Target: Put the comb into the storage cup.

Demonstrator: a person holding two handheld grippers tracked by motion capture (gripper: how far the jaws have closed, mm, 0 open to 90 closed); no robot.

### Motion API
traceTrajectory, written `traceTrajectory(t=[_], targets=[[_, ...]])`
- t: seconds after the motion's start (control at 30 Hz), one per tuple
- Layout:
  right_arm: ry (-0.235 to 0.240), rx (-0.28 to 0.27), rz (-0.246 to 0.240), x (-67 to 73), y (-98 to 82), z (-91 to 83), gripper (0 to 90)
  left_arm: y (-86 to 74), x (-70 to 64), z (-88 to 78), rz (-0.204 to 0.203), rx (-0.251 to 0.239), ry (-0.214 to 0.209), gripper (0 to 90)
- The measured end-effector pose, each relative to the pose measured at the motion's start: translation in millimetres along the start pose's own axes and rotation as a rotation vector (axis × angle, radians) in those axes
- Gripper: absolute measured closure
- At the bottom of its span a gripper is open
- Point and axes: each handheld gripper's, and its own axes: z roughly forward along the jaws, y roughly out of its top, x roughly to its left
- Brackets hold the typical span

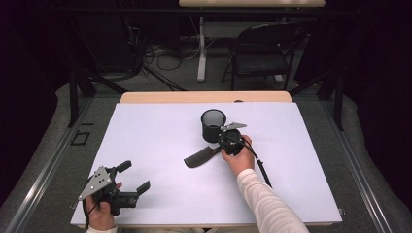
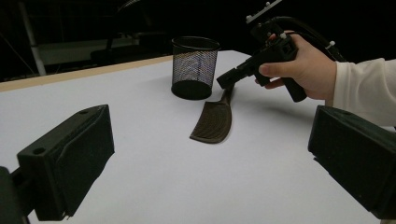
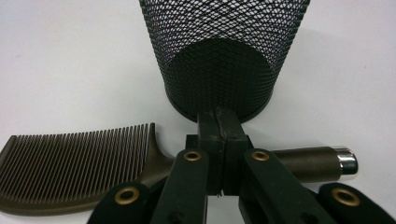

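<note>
Fingers [image 3: 223,128] clamped on comb [image 3: 74,163]

Dark room; grey carpet [image 1: 48,145]; folding chair [image 1: 262,53], cables [image 1: 160,53] behind white-topped table [image 1: 160,141].

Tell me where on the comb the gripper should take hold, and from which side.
Grip the comb at its narrow handle, coming from above. It lies flat on the table beside the mesh cup, so only its edges offer purchase; the toothed head is wide and thin. The right gripper is already shut across the handle near the neck.
</note>
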Motion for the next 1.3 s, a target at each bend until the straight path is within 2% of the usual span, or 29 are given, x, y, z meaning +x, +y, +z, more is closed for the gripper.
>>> traceTrajectory(t=[0.67,1.07,1.3], targets=[[0.020,0.028,-0.024,7.3,-4.1,11.3,90.0,-0.3,0.1,0.2,-0.002,0.002,0.002,0.5],[0.031,0.045,-0.041,10.5,-5.2,11.9,90.0,-0.3,0.5,0.4,-0.003,0.004,-0.003,0.4],[0.043,0.068,-0.033,8.3,-3.9,11.1,90.0,-0.3,0.5,0.6,-0.004,0.003,-0.003,0.4]])
